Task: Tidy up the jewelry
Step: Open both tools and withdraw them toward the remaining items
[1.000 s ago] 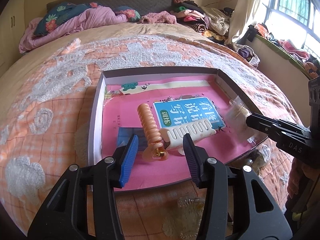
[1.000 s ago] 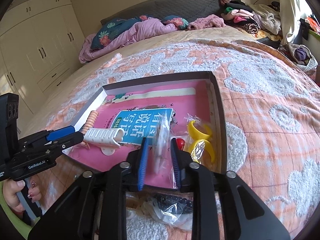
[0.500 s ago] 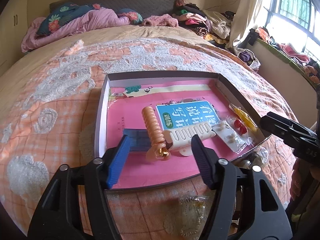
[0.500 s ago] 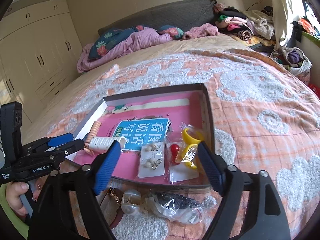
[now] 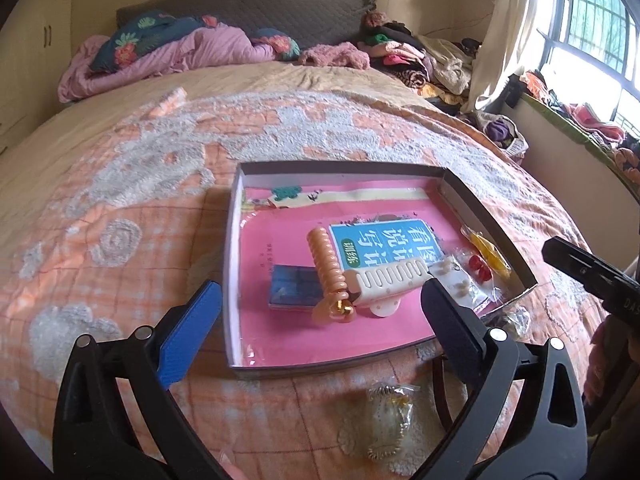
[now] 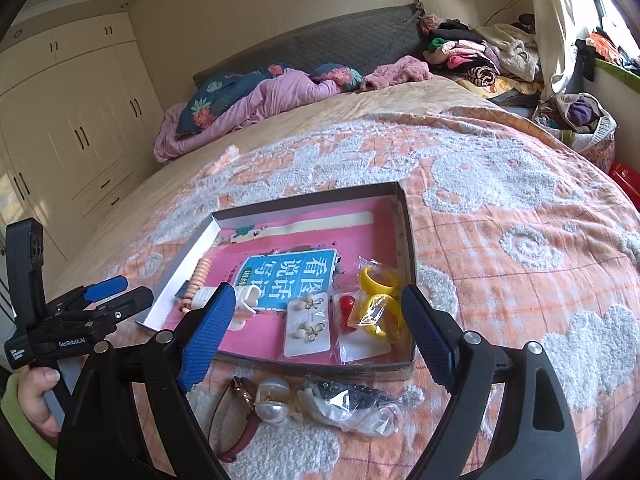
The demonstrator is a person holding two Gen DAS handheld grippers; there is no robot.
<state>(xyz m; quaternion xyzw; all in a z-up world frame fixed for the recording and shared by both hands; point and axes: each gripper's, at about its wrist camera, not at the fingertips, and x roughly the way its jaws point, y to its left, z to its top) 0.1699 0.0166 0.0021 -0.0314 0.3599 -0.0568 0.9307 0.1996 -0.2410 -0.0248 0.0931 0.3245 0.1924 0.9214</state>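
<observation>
Both claws, left (image 5: 318, 326) and right (image 6: 316, 336), are gaping wide, holding nothing. Bagged pieces (image 6: 348, 402) are lying outside the box (image 6: 408, 240), probably awaiting sorting.

The left gripper (image 5: 320, 320) hangs above the bed (image 5: 120, 208), jaws spread wide, holding nothing. Beyond it a shallow box (image 5: 232, 248) contains an orange spiral hair clip (image 5: 326, 264), a white comb (image 5: 390, 282) and bagged earrings (image 5: 460, 280). The right gripper (image 5: 584, 268) enters at right.
</observation>
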